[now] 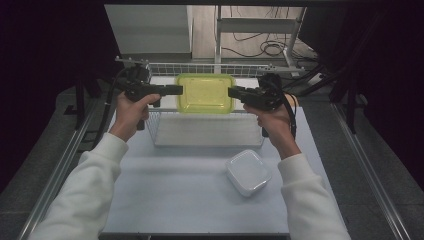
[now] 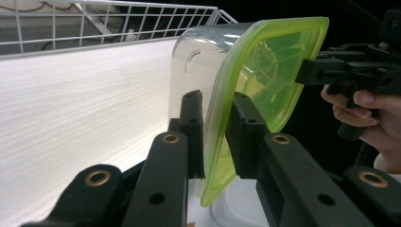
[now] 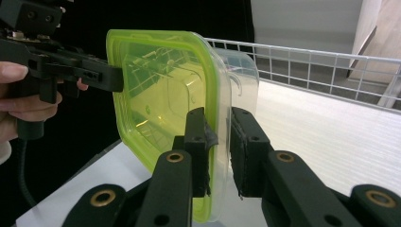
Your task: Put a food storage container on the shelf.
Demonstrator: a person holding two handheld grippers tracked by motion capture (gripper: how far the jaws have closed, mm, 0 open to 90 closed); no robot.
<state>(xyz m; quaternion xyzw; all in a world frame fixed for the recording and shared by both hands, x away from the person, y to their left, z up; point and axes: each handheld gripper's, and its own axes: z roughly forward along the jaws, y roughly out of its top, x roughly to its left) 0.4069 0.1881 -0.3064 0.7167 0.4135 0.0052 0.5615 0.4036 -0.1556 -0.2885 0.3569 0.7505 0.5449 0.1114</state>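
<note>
I hold a clear plastic rectangular container with a translucent yellow-green lid (image 1: 205, 93) between my two tools, lifted above the white wire basket (image 1: 205, 131) that stands on the pale worktop (image 1: 175, 190). The left hand-held gripper (image 1: 178, 90) clamps the container's left short edge; in the left gripper view its pads pinch the lid rim (image 2: 215, 142) with the clear body on one side of the jaws and the lid face on the other. The right hand-held gripper (image 1: 232, 92) clamps the opposite short edge in the same way; in the right gripper view its jaws close on the rim (image 3: 218, 142).

The container lies directly between the two tools, so each one points inward at it and neither hand is nearer. Its long axis runs from one hand-held gripper to the other, parallel to the basket's front rail. The lid faces up toward the high camera and the clear body hangs toward the basket floor; I judge it roughly level.

The relation that governs the coming move, as I judge it, is vertical: the container hangs over the rear half of the basket, within its side walls. A second, white-lidded square plastic container (image 1: 248, 171) rests on the worktop in front of the basket, toward my right forearm.
</note>
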